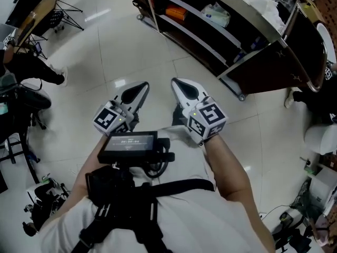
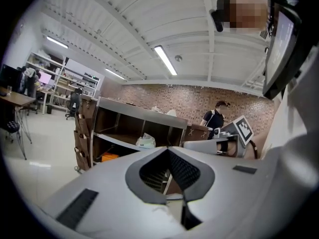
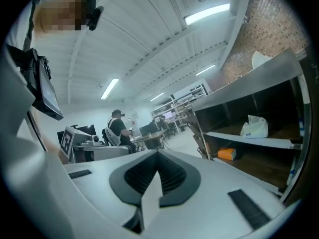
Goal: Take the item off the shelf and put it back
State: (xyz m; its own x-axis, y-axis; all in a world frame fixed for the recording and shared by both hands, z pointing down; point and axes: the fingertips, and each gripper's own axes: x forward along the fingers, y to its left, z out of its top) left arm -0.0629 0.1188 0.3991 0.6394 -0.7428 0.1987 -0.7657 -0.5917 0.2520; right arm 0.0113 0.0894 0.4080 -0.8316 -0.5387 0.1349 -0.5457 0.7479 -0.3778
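Ahead of the person, across a stretch of pale floor [image 1: 131,51], stands the dark shelf [image 1: 196,16], well apart from both claws. Its goods are untouched. A white bag [image 1: 216,15] sits on the middle board, and an orange box [image 1: 176,13] lies on the board below it, off to one side of the bag. Which of the two is the item to be taken cannot be told.

The left claw [image 1: 142,88] is held out over the floor with its jaws closed tip to tip and nothing between them. Just beside it, the right claw [image 1: 178,84] is held level with it, its jaws likewise pressed together and empty. Both point roughly toward the shelf.

Beyond the claws, in both gripper views, another person in a dark top [image 2: 214,118] stands in the room.
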